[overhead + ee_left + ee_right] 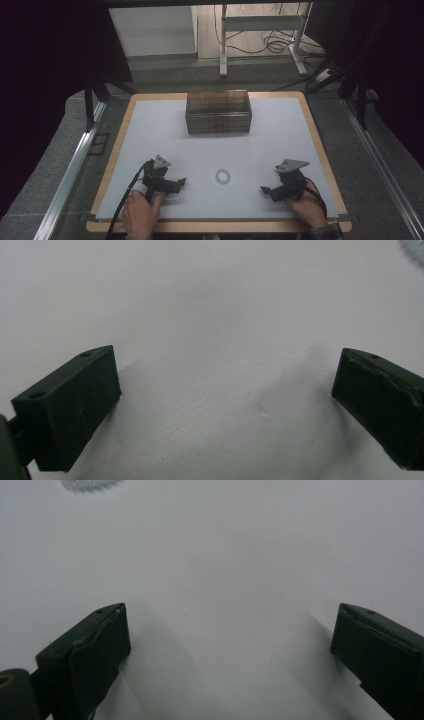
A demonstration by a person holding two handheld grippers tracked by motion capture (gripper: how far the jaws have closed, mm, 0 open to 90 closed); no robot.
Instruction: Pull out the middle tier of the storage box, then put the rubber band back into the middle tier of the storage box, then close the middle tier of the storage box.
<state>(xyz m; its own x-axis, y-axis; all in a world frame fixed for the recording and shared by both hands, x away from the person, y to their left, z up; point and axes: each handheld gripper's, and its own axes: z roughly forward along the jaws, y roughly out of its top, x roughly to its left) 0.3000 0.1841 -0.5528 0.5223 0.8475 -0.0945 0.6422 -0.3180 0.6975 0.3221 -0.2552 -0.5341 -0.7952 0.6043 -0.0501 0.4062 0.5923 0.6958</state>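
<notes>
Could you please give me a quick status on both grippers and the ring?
Left hand-held gripper and right hand-held gripper open, empty. Small ring flat on table between them, untouched. Clear box far back, not obstructing.

No text, label, brand, number or sign can be read in any view. The clear box [218,112] at the upper centre of the high view carries no legible marking, and none is seen on the small ring [223,176] lying at lower centre of the white table [280,145]. The grey plates atop the two grippers, at lower left and lower right, are likewise unmarked.
</notes>
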